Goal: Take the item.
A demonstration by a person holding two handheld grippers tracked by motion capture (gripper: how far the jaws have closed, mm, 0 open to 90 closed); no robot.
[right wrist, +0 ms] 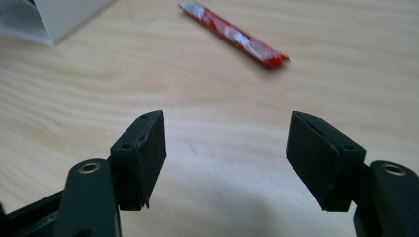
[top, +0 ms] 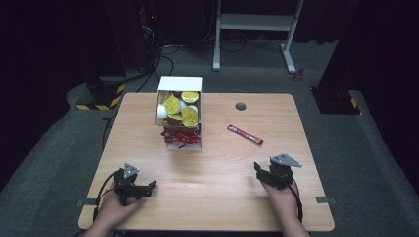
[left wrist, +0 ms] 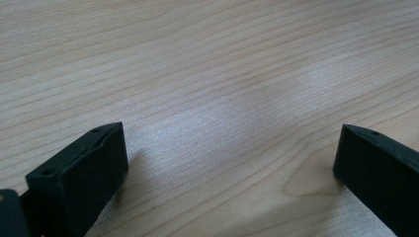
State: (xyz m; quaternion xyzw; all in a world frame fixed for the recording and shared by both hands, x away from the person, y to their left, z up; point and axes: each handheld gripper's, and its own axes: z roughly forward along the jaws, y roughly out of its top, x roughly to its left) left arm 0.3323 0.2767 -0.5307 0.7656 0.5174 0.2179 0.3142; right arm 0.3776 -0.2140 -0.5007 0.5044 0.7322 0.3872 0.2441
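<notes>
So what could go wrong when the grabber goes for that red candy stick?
The red stick is thin and lies flat on the table, so the right gripper, open with nothing between its jaws, might slide over it or push it away instead of pinching it. The stick also lies at a slant, so the jaws may need turning to fit across it. And the white box is piled high with yellow-lidded cups; a bump there could tip some out.

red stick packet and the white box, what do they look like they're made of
Red stick packet: looks like glossy plastic or foil film, going by the shiny highlights along it and the flat crimped end; which of the two is unclear.
White box: looks like matte card or paperboard, with thin flat walls, sharp folded edges and no shine.
Table: pale wood-grain top, possibly laminate.
</notes>
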